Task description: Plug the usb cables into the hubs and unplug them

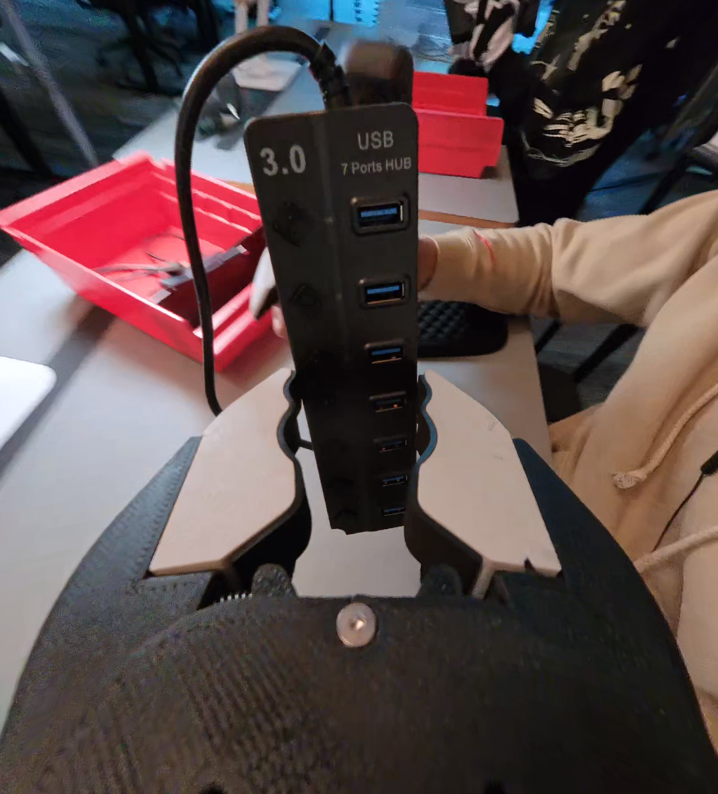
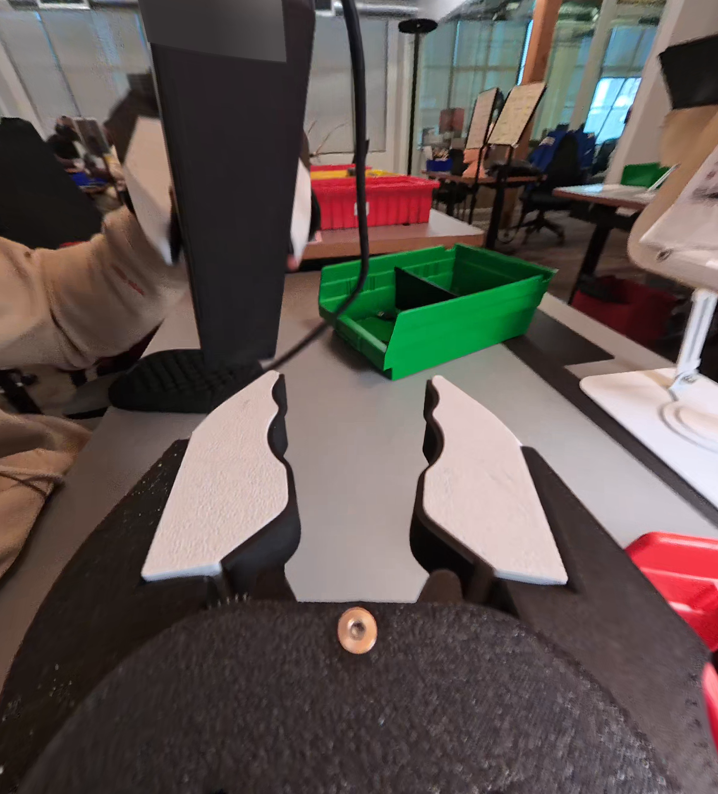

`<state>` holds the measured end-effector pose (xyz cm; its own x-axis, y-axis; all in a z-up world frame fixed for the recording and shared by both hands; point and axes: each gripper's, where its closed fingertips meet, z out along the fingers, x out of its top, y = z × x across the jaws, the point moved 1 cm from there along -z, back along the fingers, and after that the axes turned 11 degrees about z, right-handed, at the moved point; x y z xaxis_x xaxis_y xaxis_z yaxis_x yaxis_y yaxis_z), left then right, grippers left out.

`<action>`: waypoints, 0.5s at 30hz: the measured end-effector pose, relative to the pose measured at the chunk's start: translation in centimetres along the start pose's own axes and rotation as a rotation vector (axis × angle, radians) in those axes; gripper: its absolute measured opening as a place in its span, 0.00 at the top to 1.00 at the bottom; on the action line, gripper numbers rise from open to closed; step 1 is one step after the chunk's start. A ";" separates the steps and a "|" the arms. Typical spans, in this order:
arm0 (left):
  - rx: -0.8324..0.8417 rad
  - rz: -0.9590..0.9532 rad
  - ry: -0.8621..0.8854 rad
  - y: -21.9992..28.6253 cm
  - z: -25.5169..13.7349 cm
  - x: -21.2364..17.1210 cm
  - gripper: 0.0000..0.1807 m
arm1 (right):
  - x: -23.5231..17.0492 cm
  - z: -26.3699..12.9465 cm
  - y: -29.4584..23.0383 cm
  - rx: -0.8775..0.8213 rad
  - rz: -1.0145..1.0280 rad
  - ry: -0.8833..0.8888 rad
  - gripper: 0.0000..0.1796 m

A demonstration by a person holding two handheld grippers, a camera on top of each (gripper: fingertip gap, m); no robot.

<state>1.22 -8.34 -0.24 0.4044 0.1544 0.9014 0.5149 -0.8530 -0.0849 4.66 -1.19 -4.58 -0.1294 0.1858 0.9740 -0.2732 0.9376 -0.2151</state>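
Two wrist views, one grey table (image 2: pixel 348 451) in an open office with tall windows and further desks behind.

Surface: green bin (image 2: pixel 434 309) with a black divider sits ahead of the right gripper (image 2: pixel 355 386). A white stand base (image 2: pixel 666 429) is at right, a red bin corner (image 2: pixel 701 575) at near right, and a black textured pad (image 2: pixel 177 382) at left on the table edge. A larger red crate (image 2: pixel 374 202) rests on a far desk.

Left view: left gripper (image 1: pixel 355 378) is clenched on the black USB hub (image 1: pixel 340 266), which stands upright between its fingers. Lower part of the hub is inside the grip; upper part projects above it. Port column faces the camera, ports empty as far as visible. The hub's own black cable (image 1: pixel 194 215) leaves the top, loops over and drops to the left. An open red bin (image 1: pixel 134 258) with a few loose items lies behind on the table; a second red bin (image 1: pixel 456 129) farther back. Beige sleeve (image 1: pixel 563 266) at right.

Right view only: hub's plain back face, raised above the table at upper left, pinched by the far gripper's white fingers (image 2: pixel 151 189); its cable hangs down into the green bin. Right gripper released, jaws apart, nothing between them, low over bare table.
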 end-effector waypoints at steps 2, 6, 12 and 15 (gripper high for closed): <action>-0.089 -0.062 0.009 0.7 2.5 -2.9 0.71 | -1.6 0.2 0.2 0.032 0.038 -0.026 0.62; -0.237 -0.139 0.007 2.0 6.1 -7.3 0.71 | -4.2 1.0 0.3 0.081 0.066 -0.095 0.57; -0.261 -0.175 0.010 2.4 7.4 -9.6 0.71 | -6.9 2.1 -2.6 0.243 0.128 -0.197 0.56; -0.216 -0.160 -0.057 2.1 7.2 -10.9 0.71 | -7.7 2.6 -3.9 0.292 0.144 -0.234 0.58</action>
<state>3.34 -8.24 -13.26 0.3754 0.3184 0.8705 0.4052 -0.9010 0.1548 4.25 -7.05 -11.44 -0.3908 0.2050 0.8974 -0.4917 0.7776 -0.3918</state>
